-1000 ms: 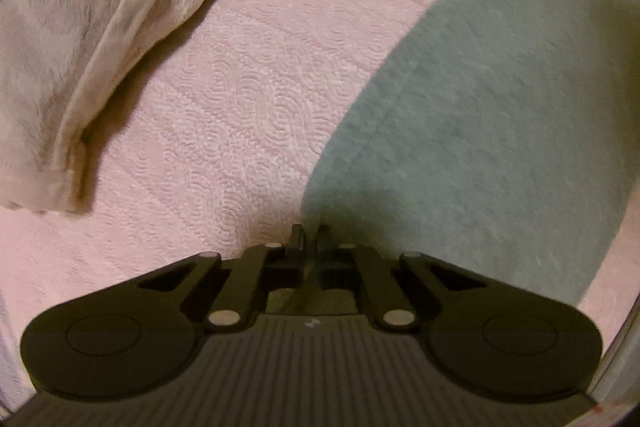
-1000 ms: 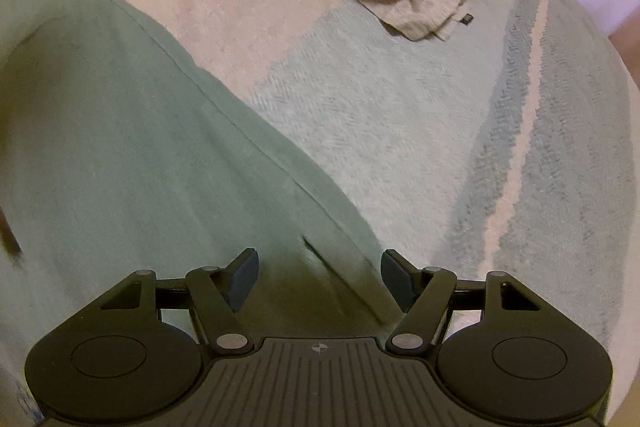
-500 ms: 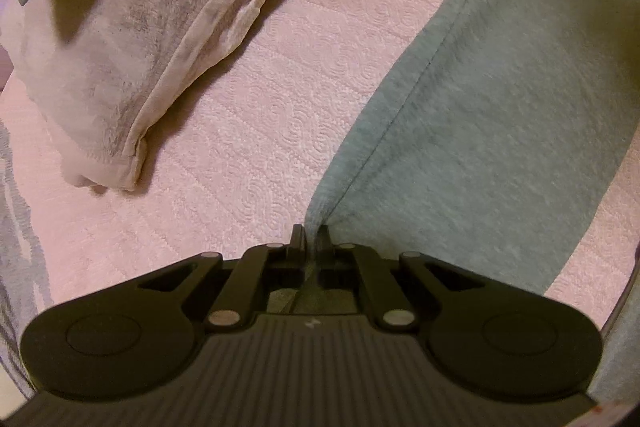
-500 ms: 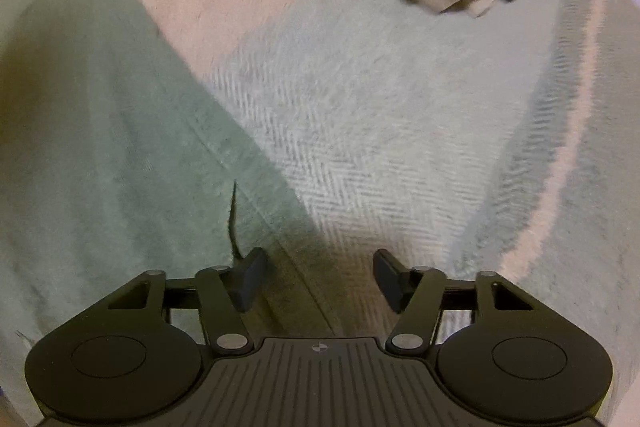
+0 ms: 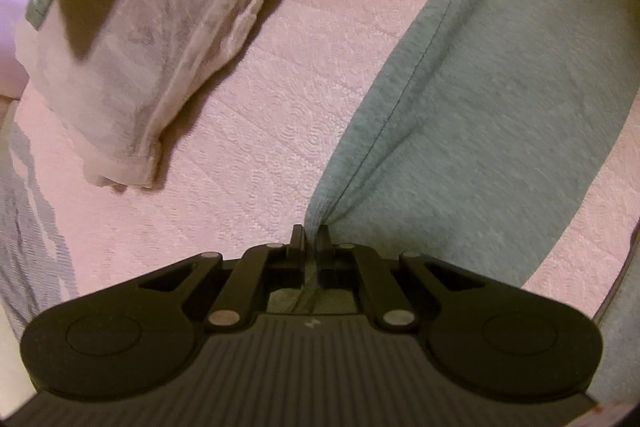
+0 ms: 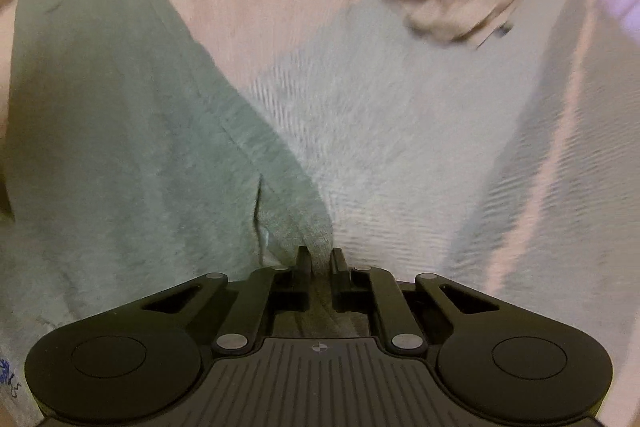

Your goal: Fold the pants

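— So, biggest thing first: where do we have the pants?

— Spread on the pink bedspread, green-grey cloth running away from both our tools. In the left wrist view the leg stretches up and to the right, its seam marking the long axis; in the right wrist view the same cloth fans up and to the left. So the garment lies between our two hands and ahead of them.

— And the pale stack beside it?

— A folded cream garment sits apart on the left, not touching the pants. We leave it be.

— Our grips?

— Our left gripper is pinched fully together on an edge of the cloth, which puckers into the fingers. Our right gripper has just been closing; its jaws now clamp a bunched edge, with a small slit in the fabric just beside them.

— Which hand is nearer?

— We judge neither: each already has its own edge. What the coming move seems to turn on is that both held points sit at the near end, so we'd likely carry them forward along the seam line, keeping the span level.
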`<state>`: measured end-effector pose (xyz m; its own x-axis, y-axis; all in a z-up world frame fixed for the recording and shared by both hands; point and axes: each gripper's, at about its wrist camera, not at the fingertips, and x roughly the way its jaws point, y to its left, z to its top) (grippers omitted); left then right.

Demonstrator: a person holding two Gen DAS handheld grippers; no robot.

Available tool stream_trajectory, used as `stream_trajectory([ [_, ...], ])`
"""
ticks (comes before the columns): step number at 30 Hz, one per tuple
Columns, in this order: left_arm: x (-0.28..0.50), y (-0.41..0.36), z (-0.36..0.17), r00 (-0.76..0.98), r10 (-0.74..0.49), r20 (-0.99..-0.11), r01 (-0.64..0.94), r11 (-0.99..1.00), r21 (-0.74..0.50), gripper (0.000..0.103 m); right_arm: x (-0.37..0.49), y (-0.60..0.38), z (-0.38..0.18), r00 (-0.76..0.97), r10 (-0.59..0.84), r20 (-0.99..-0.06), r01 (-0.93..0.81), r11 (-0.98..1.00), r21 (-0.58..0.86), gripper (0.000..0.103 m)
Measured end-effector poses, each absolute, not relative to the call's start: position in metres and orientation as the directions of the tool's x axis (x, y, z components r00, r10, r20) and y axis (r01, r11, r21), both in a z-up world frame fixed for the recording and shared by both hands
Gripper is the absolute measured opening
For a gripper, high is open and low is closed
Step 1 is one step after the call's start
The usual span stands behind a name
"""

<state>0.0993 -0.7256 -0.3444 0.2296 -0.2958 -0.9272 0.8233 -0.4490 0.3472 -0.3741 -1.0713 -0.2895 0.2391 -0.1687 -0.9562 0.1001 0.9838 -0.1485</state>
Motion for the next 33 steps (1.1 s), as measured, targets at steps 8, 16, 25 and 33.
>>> stream_trajectory([
  [8,0.085,-0.66,-0.275,0.227,-0.426,-0.876,0.807,-0.421,0.414,0.003,-0.44,-0.96,-0.204,0.349,-0.38,-0.857,0.119,0.925,-0.362,0.005],
  [16,0.04,-0.496,-0.252,0.164,-0.456,-0.875,0.822,-0.428,0.377,0.003,-0.523,-0.816,-0.225,0.312,-0.434,-0.845,0.191,0.9,-0.391,0.005],
  [25,0.0,-0.411,-0.318,0.118,-0.405,-0.907,0.845,-0.438,0.306,0.003,-0.551,-0.757,-0.271,0.256,-0.427,-0.867,0.131,0.904,-0.407,0.003],
  [33,-0.022,-0.38,-0.272,0.217,-0.501,-0.838,0.844,-0.334,0.419,0.003,-0.585,-0.758,-0.236,0.335,-0.435,-0.836,0.188,0.9,-0.393,0.003],
])
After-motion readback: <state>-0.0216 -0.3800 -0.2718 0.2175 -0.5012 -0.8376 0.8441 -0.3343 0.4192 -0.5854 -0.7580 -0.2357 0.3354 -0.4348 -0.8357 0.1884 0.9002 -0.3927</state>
